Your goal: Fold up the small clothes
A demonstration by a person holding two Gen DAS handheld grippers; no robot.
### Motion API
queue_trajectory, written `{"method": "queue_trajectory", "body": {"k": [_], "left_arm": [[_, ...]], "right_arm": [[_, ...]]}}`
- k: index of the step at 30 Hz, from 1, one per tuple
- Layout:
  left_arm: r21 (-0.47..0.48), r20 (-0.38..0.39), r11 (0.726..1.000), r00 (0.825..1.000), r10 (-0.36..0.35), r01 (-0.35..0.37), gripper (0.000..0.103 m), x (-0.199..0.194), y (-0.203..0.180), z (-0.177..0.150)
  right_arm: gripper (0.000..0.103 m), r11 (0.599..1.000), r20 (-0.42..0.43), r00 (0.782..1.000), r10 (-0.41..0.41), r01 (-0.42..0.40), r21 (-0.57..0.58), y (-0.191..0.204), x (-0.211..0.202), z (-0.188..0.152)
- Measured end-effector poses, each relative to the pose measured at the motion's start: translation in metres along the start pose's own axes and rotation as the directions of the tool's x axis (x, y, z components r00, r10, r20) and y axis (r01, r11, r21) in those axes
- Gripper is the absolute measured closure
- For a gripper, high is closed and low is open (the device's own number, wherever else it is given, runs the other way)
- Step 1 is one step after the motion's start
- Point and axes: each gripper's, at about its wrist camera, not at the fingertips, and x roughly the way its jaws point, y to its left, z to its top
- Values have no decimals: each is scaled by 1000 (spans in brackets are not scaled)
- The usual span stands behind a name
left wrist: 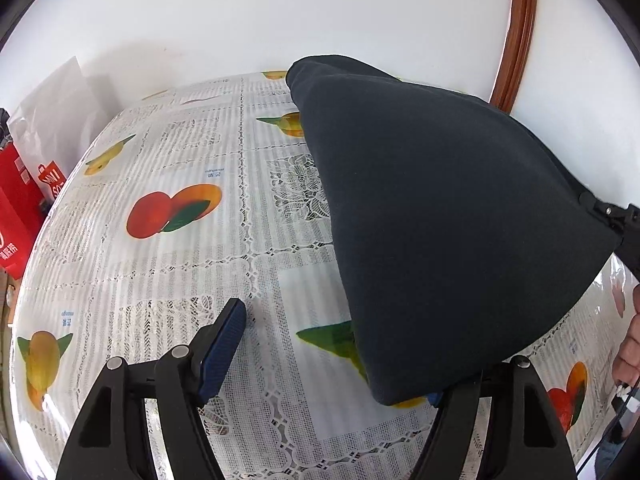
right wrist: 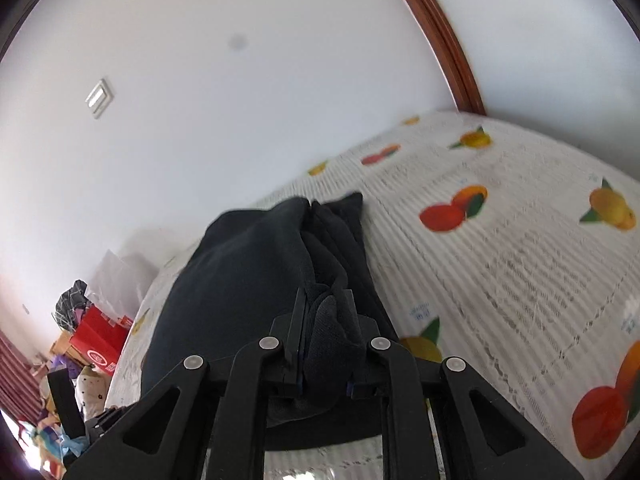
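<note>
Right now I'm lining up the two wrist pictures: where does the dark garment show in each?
Left wrist view: the dark garment fills the right half, draped over the tablecloth, one corner pulled to the right edge.
Right wrist view: it is lower centre, bunched between the right gripper pads.
Shared landmark: the brown wooden frame on the wall, upper right in both.

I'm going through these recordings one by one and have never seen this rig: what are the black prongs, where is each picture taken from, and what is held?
No robot: a person holds a two-finger gripper in each hand, each with a fisheye camera looking along its fingers. In the left wrist view, the left gripper stands open over a table with a fruit-print tablecloth; one blue-padded finger is free, the other hidden behind the dark garment. In the right wrist view, the right gripper has its jaws shut on a bunched edge of that garment, lifting it off the table.
</note>
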Motion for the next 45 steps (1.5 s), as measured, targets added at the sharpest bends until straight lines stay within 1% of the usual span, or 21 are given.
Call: {"method": "queue_trajectory", "body": {"k": [3,5,8,11,13,14,17,19,21,23,25,26,28,30,32,33,35,37,40,43,45], "left_arm": [[0,-2,1000,1000,-27,27,30,3,2,3],[-7,-5,998,998,-69,69,33,-1,2,3],[28,35,988,988,-150,149,30,-12,-6,1],[112,51,989,993,-107,100,28,-12,-32,2],[122,34,989,996,-86,81,27,-3,-40,4],[113,20,992,998,-65,63,25,2,-42,5],[48,-2,996,998,-69,69,24,10,-34,7],[22,-6,999,999,-35,35,23,11,-27,8],[9,-9,1000,1000,1,-1,23,12,-26,6],[11,-8,1000,1000,16,-16,22,13,-27,4],[8,-7,1000,1000,26,-26,22,13,-27,3],[5,-6,1000,1000,27,-27,22,15,-25,4],[3,-6,1000,1000,29,-29,22,15,-24,4],[4,-6,1000,1000,31,-31,22,14,-23,3],[3,-7,1000,1000,29,-29,22,16,-24,5],[3,-7,1000,1000,27,-27,23,16,-24,6],[6,-11,1000,1000,7,-7,23,15,-21,6],[-2,-21,1000,999,-28,28,24,13,-15,6],[-6,-35,997,996,-78,78,27,2,-8,0],[18,-7,995,995,-103,103,38,-11,-7,-8],[30,3,993,993,-114,114,46,-15,-8,-9]], "right_arm": [[90,999,14,999,-30,30,-38,5,2,-5],[90,999,15,999,-37,38,-33,7,2,-4],[89,998,13,999,-49,50,-38,8,3,-3],[89,998,13,999,-50,51,-42,9,3,-4],[89,998,10,999,-51,51,-44,10,2,-4],[89,998,6,999,-52,52,-44,10,3,-4],[89,997,-5,999,-52,52,-50,9,2,-1],[89,997,-13,999,-50,50,-56,10,3,0],[89,994,-8,999,-52,51,-97,14,1,1],[90,985,68,998,-16,27,-169,18,-16,2],[90,991,132,990,41,-24,-133,7,-36,4],[90,994,131,991,13,1,-106,0,-37,4],[90,994,89,994,-58,66,-87,-15,-29,-1],[90,996,28,998,-63,65,-60,-27,-18,-7],[88,996,20,998,-62,63,-63,-26,-20,-6],[87,993,17,996,-85,86,-83,-22,-21,-4],[74,983,17,991,-133,134,-121,-17,-26,-1],[71,979,23,989,-148,150,-139,-18,-35,0],[66,975,-7,990,-138,134,-175,-20,-51,-4],[61,971,-66,993,-101,84,-222,-23,-63,-14],[61,969,-109,990,-85,56,-242,-24,-67,-23]]}}
